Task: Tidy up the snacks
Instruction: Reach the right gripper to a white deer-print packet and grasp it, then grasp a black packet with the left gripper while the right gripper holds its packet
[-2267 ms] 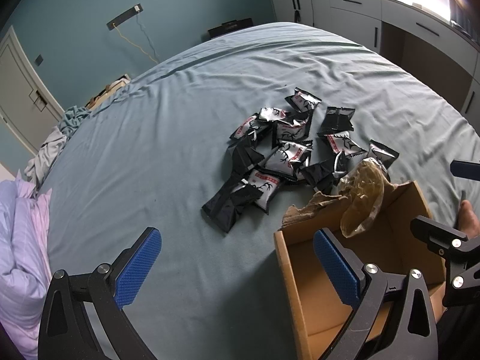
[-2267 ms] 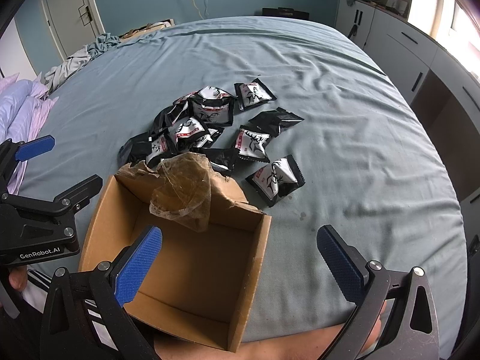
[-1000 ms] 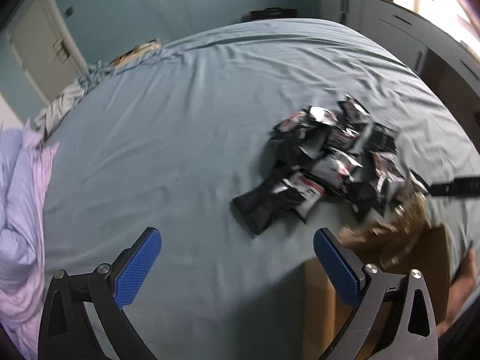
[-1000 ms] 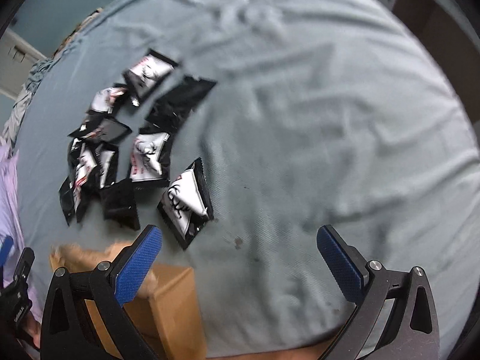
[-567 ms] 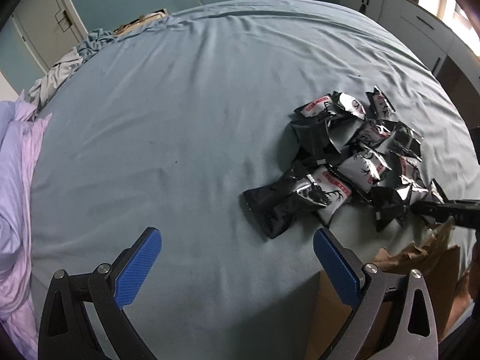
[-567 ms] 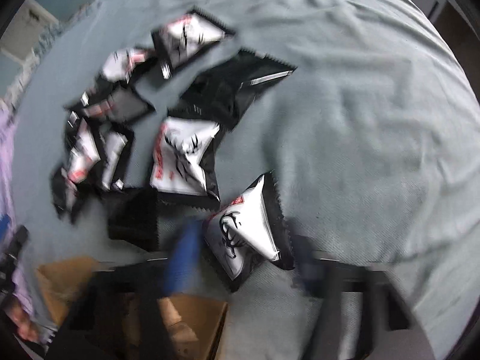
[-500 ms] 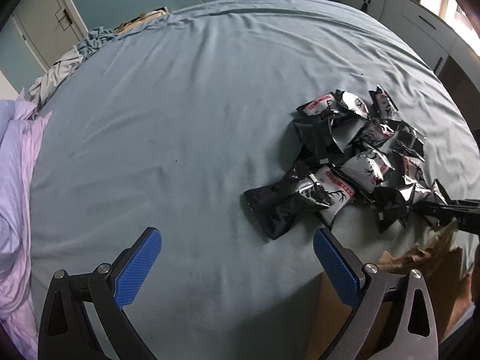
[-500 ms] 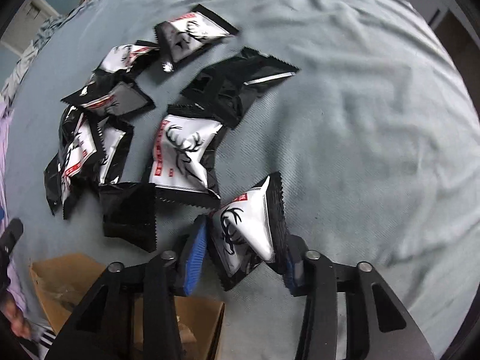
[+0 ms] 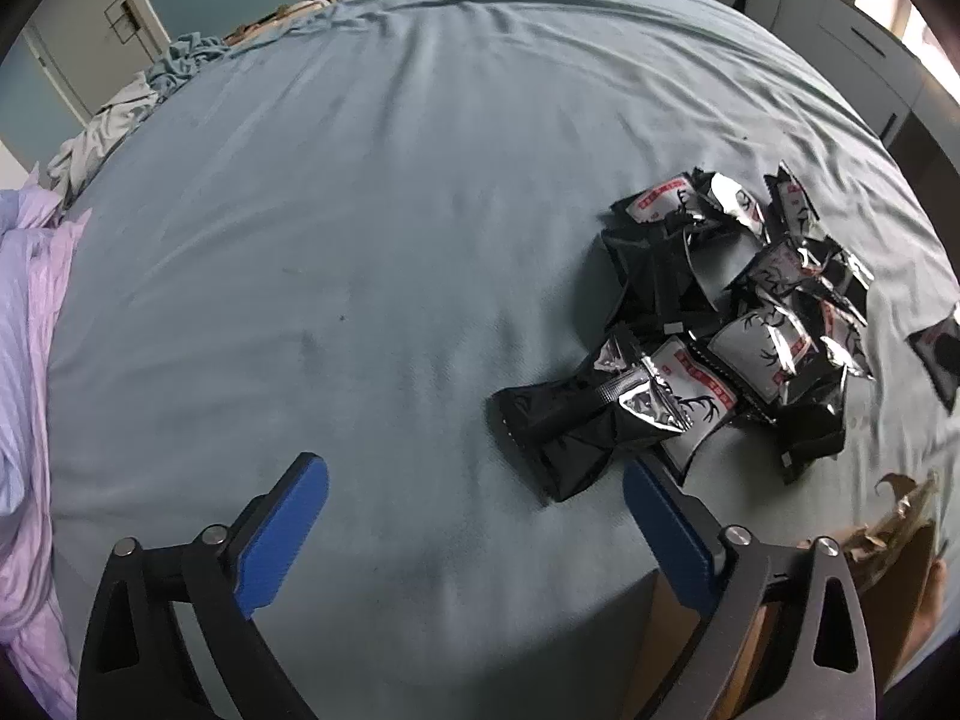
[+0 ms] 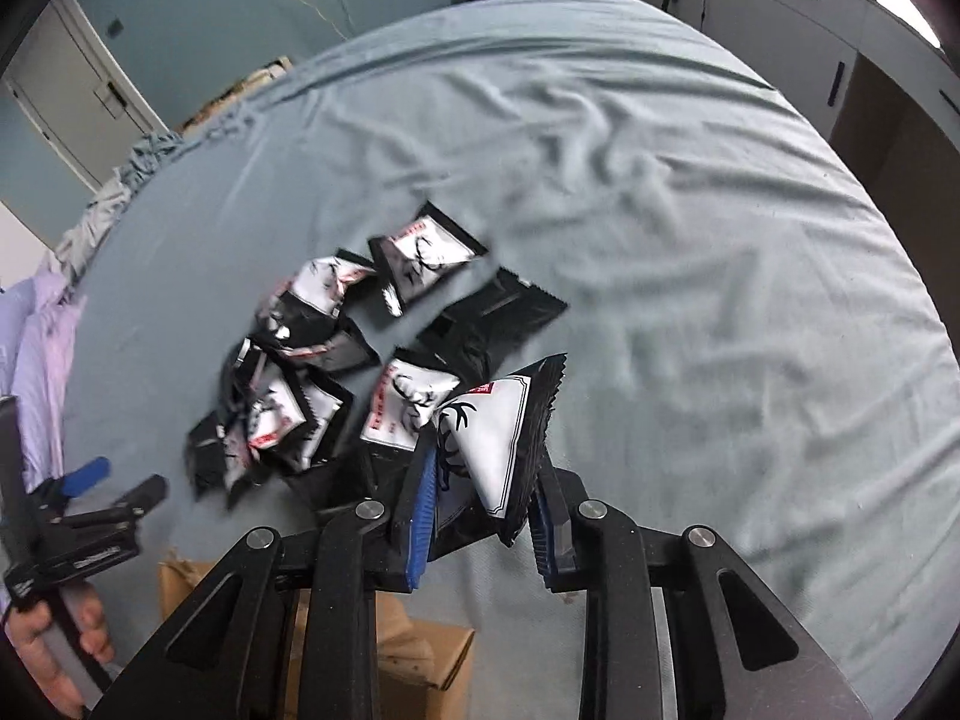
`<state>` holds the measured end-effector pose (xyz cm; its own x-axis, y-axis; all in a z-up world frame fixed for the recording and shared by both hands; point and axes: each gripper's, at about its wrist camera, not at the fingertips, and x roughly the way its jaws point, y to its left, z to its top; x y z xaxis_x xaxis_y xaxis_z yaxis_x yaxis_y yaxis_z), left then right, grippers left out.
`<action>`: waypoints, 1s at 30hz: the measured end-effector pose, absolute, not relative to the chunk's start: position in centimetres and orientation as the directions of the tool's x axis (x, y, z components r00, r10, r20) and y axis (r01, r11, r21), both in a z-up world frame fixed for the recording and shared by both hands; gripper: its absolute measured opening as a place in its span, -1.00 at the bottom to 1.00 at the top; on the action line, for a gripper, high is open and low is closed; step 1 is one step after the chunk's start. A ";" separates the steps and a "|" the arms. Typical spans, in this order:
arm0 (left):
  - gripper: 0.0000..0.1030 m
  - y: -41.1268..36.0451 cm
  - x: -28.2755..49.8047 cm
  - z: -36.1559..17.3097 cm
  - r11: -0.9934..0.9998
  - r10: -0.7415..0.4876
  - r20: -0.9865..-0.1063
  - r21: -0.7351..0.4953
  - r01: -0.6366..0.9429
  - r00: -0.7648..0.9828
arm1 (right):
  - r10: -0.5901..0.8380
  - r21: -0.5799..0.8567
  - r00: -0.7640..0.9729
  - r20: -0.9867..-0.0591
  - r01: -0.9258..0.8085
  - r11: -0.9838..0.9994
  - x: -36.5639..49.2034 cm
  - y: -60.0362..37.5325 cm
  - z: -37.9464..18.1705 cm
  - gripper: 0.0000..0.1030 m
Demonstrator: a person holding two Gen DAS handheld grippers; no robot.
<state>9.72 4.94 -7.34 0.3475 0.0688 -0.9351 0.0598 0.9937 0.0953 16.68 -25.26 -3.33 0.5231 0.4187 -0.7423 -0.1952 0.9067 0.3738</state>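
Pinching a packet (image 10: 492, 450) between jaws that have just been closing, our right gripper (image 10: 483, 531) holds it lifted above the bed (image 10: 690, 312), near the pile (image 10: 324, 384). Our left gripper (image 9: 474, 516) hangs spread wide over bare sheet beside the pile. A box (image 10: 414, 654) sits at the bed's near edge.

In the right wrist view, a pile of snack packets (image 10: 336, 372) lies on the bed (image 10: 690, 276) left of centre. One snack packet (image 10: 492, 444) stands between the right gripper (image 10: 480, 525) fingers (image 10: 422, 516), and the cardboard box (image 10: 414, 654) sits at the lower left.
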 end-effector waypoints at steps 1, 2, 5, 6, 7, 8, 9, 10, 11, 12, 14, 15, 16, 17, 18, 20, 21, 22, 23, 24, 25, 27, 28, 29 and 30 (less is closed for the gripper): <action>0.93 5.1 9.9 -7.4 0.994 0.066 -0.937 0.093 0.061 0.344 | 0.427 0.380 0.525 -0.737 -0.201 0.903 16.5 -25.4 -3.3 -0.51; 0.93 5.1 10.1 -7.5 0.994 0.065 -0.938 0.090 0.059 0.342 | 0.434 0.387 0.524 -0.733 -0.203 0.899 16.3 -25.4 -3.2 -0.51; 0.93 5.1 11.0 -8.0 0.995 0.064 -0.941 0.086 0.053 0.332 | 0.441 0.400 0.524 -0.728 -0.198 0.895 16.5 -25.8 -3.5 -0.51; 0.93 5.1 11.4 -8.2 0.995 0.064 -0.943 0.085 0.052 0.326 | 0.441 0.401 0.522 -0.730 -0.196 0.895 16.7 -25.8 -3.7 -0.51; 0.93 5.0 11.8 -8.6 0.995 0.066 -0.946 0.086 0.049 0.317 | 0.444 0.403 0.518 -0.732 -0.196 0.894 17.0 -25.7 -3.8 -0.51; 0.92 4.8 12.4 -9.0 0.995 0.064 -0.950 0.083 0.049 0.307 | 0.446 0.408 0.514 -0.733 -0.193 0.892 17.0 -25.8 -3.9 -0.51; 0.93 4.7 12.8 -9.3 0.996 0.055 -0.951 0.074 0.052 0.303 | 0.445 0.410 0.514 -0.733 -0.188 0.892 17.3 -25.8 -3.9 -0.51; 0.93 4.4 13.4 -9.6 0.996 0.040 -0.953 0.060 0.060 0.300 | 0.444 0.411 0.513 -0.735 -0.184 0.893 17.3 -25.9 -4.0 -0.51; 0.93 4.1 13.8 -10.0 0.996 0.032 -0.955 0.054 0.067 0.296 | 0.441 0.410 0.512 -0.737 -0.180 0.894 17.4 -26.0 -4.0 -0.51; 0.93 3.8 14.3 -10.4 0.996 0.035 -0.956 0.058 0.071 0.291 | 0.439 0.410 0.511 -0.739 -0.176 0.895 17.6 -25.9 -4.1 -0.51; 0.90 3.5 14.8 -11.1 0.995 0.051 -0.956 0.073 0.066 0.289 | 0.435 0.408 0.510 -0.742 -0.171 0.897 17.7 -25.9 -4.1 -0.51; 0.79 3.4 15.0 -11.4 0.997 0.036 -0.957 0.056 0.060 0.288 | 0.432 0.405 0.509 -0.744 -0.169 0.898 17.8 -25.8 -4.1 -0.51; 0.53 3.4 15.1 -11.6 0.998 0.014 -0.962 0.031 0.056 0.274 | 0.429 0.402 0.510 -0.746 -0.168 0.900 17.9 -25.7 -4.1 -0.51; 0.46 3.3 15.1 -11.6 0.998 0.004 -0.964 0.019 0.052 0.267 | 0.422 0.395 0.513 -0.748 -0.168 0.903 18.0 -25.6 -4.1 -0.51; 0.38 3.2 15.0 -11.4 0.998 0.012 -0.962 0.027 0.050 0.271 | 0.416 0.388 0.515 -0.749 -0.168 0.906 18.0 -25.4 -4.0 -0.51; 0.10 3.0 14.8 -11.3 0.997 0.020 -0.962 0.039 0.062 0.273 | 0.393 0.358 0.527 -0.754 -0.171 0.918 17.9 -25.0 -4.0 -0.51; -0.05 2.9 14.6 -11.2 0.997 0.032 -0.961 0.052 0.063 0.276 | 0.380 0.342 0.534 -0.756 -0.173 0.924 17.7 -24.8 -3.9 -0.51; -0.09 2.8 14.4 -11.1 0.996 0.049 -0.959 0.068 0.060 0.279 | 0.369 0.329 0.541 -0.756 -0.174 0.928 17.6 -24.6 -3.9 -0.51; -0.11 2.7 14.2 -11.0 0.996 0.059 -0.957 0.077 0.052 0.283 | 0.358 0.317 0.550 -0.754 -0.174 0.933 17.5 -24.4 -4.0 -0.51; -0.15 2.8 13.9 -10.7 0.994 0.088 -0.953 0.102 0.032 0.291 | 0.351 0.307 0.555 -0.754 -0.174 0.935 17.3 -24.2 -4.1 -0.51; -0.16 2.8 13.6 -10.5 0.993 0.109 -0.948 0.119 0.017 0.300 | 0.341 0.295 0.558 -0.756 -0.173 0.940 17.2 -24.1 -4.3 -0.51; -0.18 3.4 12.6 -9.6 0.991 0.132 -0.934 0.135 -0.015 0.332 | 0.302 0.257 0.571 -0.763 -0.159 0.953 16.9 -24.0 -4.8 -0.51; -0.18 3.9 11.9 -8.5 0.991 0.130 -0.924 0.124 -0.038 0.361 | 0.278 0.238 0.580 -0.766 -0.146 0.960 16.6 -24.1 -5.1 -0.51; -0.19 4.3 11.4 -7.6 0.992 0.126 -0.915 0.115 -0.053 0.384 | 0.258 0.223 0.588 -0.767 -0.133 0.966 16.4 -24.2 -5.2 -0.51; -0.19 4.7 10.6 -6.3 0.993 0.116 -0.901 0.096 -0.068 0.418 | 0.246 0.215 0.591 -0.768 -0.124 0.969 16.2 -24.4 -5.3 -0.51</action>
